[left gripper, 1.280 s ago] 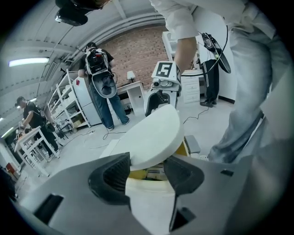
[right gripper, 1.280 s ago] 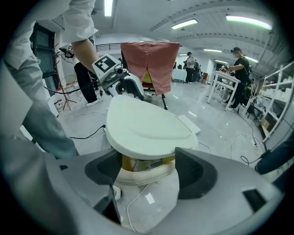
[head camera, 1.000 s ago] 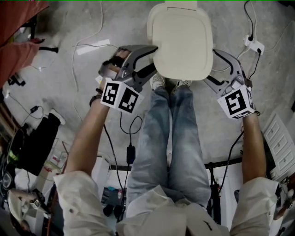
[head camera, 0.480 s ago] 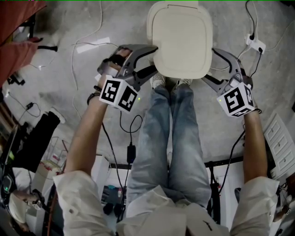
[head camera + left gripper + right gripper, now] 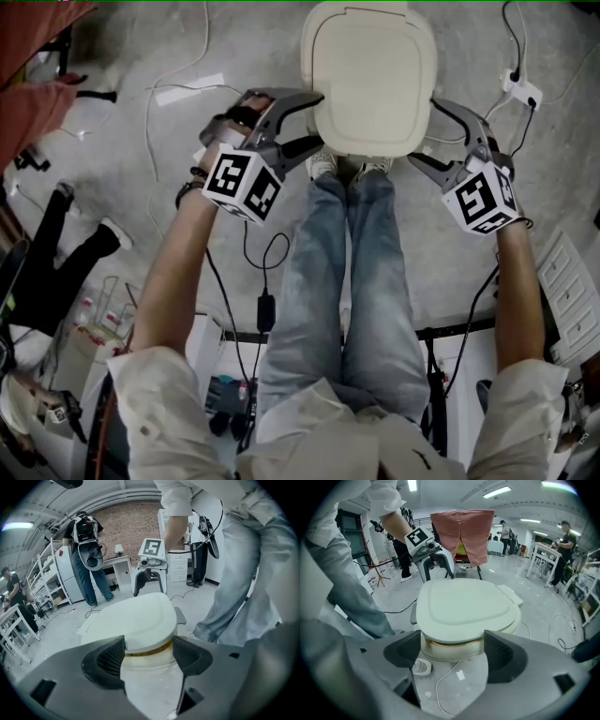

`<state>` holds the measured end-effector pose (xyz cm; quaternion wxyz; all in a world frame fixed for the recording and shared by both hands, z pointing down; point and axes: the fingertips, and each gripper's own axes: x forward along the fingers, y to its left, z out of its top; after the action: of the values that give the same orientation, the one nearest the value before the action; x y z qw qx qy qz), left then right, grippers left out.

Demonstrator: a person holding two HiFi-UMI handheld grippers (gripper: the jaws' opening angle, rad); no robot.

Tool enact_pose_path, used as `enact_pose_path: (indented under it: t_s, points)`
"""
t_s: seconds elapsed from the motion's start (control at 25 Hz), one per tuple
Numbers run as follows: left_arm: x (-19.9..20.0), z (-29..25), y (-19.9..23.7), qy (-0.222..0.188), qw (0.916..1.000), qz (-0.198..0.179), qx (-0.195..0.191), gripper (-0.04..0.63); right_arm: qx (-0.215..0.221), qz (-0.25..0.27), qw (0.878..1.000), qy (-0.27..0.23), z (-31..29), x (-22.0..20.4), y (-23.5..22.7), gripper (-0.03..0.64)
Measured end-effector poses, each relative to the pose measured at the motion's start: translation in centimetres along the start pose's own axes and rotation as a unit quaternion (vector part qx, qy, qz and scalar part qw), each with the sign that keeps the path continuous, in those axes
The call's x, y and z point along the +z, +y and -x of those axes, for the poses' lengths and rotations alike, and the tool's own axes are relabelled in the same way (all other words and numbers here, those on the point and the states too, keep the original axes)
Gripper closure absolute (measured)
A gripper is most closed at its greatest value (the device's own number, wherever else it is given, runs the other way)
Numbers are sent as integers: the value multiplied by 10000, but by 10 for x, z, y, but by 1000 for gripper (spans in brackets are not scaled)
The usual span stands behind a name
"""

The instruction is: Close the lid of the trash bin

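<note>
The cream trash bin lid (image 5: 370, 75) lies down flat over the bin at the top middle of the head view. In both gripper views only a thin yellowish seam shows under the lid (image 5: 136, 620) (image 5: 466, 606). My left gripper (image 5: 317, 120) stands at the lid's left edge and my right gripper (image 5: 427, 133) at its right edge. Both have just been opening their jaws. The lid's rim shows beyond each pair of pads, which press on nothing. Left gripper (image 5: 149, 656) and right gripper (image 5: 452, 656) each look across the bin at the other.
The person's jeans legs (image 5: 347, 281) and shoes (image 5: 323, 167) stand right against the bin. Cables and a power strip (image 5: 518, 91) lie on the grey floor. A white drawer unit (image 5: 570, 291) is at right, red cloth (image 5: 37, 66) at upper left. Other people stand farther off.
Both grippers have sunk slightly beside the bin and their jaws stand wider. The lid now looks fully flat. At the left edge, a bystander's dark legs have shifted.
</note>
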<state>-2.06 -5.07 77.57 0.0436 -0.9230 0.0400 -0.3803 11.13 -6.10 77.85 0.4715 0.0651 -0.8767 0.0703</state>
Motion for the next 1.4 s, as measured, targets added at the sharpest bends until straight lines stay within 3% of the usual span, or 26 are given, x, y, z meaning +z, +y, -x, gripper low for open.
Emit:
enact_pose_path:
  t_s: [0.28,0.36,0.48,0.68,0.76,0.8,0.92,1.4]
  points:
    - [-4,-5,-3,-33,9984,462,-335,278,146,-291,9995,51,-6,-3,0,195]
    - [-2,-5,0,-160,9961,797,-344,278,151,-477,9987,2,-7,-2,-1,195]
    - [1,-4,9,-353,9892,1407,-204,337,130,-670,9977,-28,-7,-1,-2,210]
    - [-2,-8,17,-279,9860,1646,-6,371,-20,-963,9953,-132,-6,2,-8,236]
    - [-4,-10,20,-261,9834,1796,82,380,-185,-1188,9924,-265,-6,6,-16,304]
    - [-4,-10,21,-254,9826,1837,111,383,-242,-1225,9917,-291,-6,8,-18,340]
    - [-5,-10,22,-195,9825,1841,184,388,-257,-1046,9941,-155,-10,10,-16,363]
    - [-8,-12,22,-152,9835,1783,263,407,-259,-970,9949,-100,-14,10,-14,370]
